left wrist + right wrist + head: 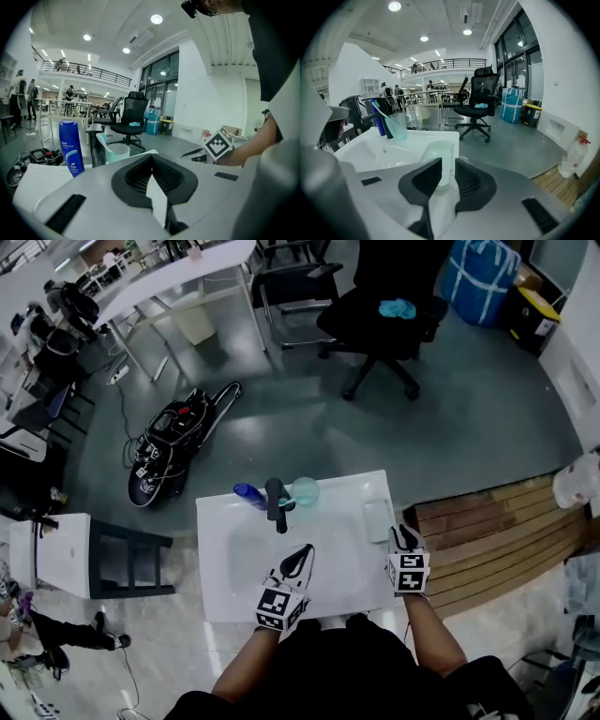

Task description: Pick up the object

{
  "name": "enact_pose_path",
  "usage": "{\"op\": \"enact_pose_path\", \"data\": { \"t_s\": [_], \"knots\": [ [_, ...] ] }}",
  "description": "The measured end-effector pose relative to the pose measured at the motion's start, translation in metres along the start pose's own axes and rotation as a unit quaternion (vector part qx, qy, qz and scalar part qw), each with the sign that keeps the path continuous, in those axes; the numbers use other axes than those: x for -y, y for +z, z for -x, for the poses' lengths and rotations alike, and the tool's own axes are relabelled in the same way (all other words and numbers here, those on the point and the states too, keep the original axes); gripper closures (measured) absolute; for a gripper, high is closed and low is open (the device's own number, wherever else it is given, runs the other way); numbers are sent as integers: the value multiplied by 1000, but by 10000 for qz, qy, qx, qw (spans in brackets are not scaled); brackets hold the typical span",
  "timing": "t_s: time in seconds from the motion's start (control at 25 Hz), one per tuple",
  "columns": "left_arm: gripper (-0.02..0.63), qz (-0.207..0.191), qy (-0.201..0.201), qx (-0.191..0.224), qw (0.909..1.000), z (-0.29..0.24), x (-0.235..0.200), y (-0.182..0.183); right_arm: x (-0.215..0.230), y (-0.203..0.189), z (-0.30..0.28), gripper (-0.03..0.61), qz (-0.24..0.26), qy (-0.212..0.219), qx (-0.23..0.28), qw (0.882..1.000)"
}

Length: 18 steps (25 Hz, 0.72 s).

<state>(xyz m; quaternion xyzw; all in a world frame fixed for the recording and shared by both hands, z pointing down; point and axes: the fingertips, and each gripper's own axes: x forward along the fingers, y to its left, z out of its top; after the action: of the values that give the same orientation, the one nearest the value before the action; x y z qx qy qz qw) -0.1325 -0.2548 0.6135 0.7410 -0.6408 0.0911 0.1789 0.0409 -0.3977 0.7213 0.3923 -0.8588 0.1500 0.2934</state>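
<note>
- Head view: a white washbasin (217,521) lies below the person, with a dark faucet (276,503) at its 12 o'clock edge, a blue bottle (248,493) just beside it at 11 o'clock and a teal cup (304,489) at 1 o'clock
- The pale rounded block (377,520), the thing to pick up, lies on the basin's rim at 3 o'clock
- The right gripper (405,532) hovers just beside that block, at its 4 o'clock; only the right gripper view shows its claw spread, with the block (439,157) seen through the gap beyond the tips, not pinched
- The left gripper (306,552) hangs over the basin's 6 o'clock part; only the left gripper view shows its black pads pressed together at the tip, with nothing between them
- The left gripper view shows the blue bottle (71,147) upright at 9 o'clock and the other gripper's marker cube (218,144) at 3 o'clock
- The right gripper view alone shows a toothbrush (380,111) tilted in the cup (397,127)
- A black office chair (384,306) stands well apart at 12 o'clock
</note>
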Motion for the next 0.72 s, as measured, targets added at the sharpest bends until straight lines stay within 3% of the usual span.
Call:
{"op": "enact_pose_path", "data": {
  "t_s": [0.48, 0.72],
  "knots": [
    [600, 63, 107, 7, 9999, -8, -7, 3, 8, -23, -30, 482, -46, 44, -818, 9966],
    [600, 91, 156, -11, 9998, -7, -12, 1, 6, -25, -36, 535, -135, 10, -945, 9954]
  ]
}}
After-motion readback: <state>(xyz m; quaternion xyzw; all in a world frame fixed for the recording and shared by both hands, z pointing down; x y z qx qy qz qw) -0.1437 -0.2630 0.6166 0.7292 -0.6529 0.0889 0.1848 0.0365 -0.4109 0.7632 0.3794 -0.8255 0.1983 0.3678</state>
